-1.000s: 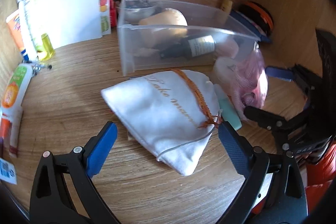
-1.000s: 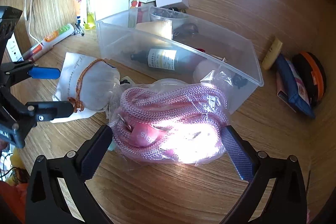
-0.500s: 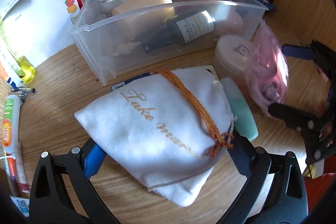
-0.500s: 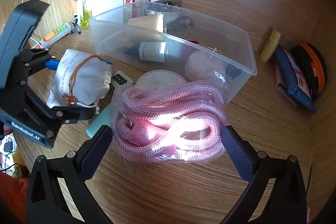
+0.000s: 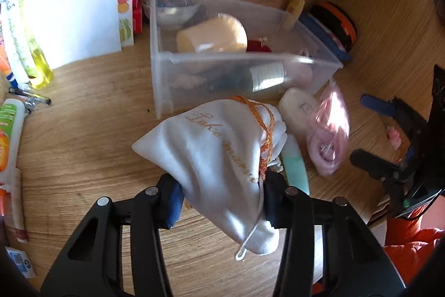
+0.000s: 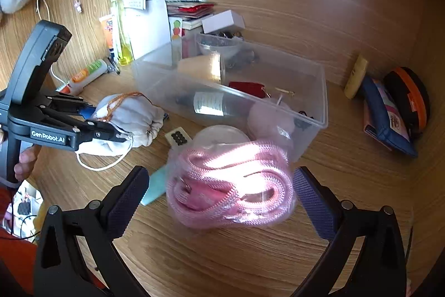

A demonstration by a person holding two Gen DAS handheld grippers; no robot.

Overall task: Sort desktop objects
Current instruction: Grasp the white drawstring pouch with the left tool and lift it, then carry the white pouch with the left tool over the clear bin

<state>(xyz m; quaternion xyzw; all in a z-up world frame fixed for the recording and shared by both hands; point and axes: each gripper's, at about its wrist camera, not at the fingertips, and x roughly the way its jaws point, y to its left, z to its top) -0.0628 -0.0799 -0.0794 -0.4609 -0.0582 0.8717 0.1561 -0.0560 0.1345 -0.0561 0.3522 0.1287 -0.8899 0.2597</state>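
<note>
Left wrist view: the left gripper (image 5: 222, 196) reaches forward over the wooden desk (image 5: 91, 107), its two fingers clamped on the lower part of a white pouch (image 5: 219, 157) with gold lettering and an orange cord around its neck. The pouch is squeezed between the blue pads and points up and away toward the clear bin (image 5: 239, 68), which stands just beyond it. Inside the bin lie a tan cup (image 5: 212, 36) on its side, a dark bottle (image 5: 256, 78) with a pale label and a glass bowl (image 5: 173, 11). To the right of the pouch, a round lid (image 5: 299, 110), a mint-green strip (image 5: 296, 166) and a bag of pink rope (image 5: 331, 135) lie close together on the desk. The right gripper (image 5: 389, 141) comes in from the right edge, its fingers spread.

Right wrist view: the right gripper (image 6: 219, 194) hangs low over the desk (image 6: 250, 255) with its fingers wide apart, one on each side of the bag of pink rope (image 6: 233, 183); neither pad visibly presses the bag. The bag rests on the desk, against the bin's (image 6: 311, 113) near wall. On the left, the left gripper (image 6: 105, 121), held in a hand (image 6: 26, 160), is angled toward the bin and grips the pouch (image 6: 130, 116). Whether the pouch is off the desk I cannot tell.
</note>
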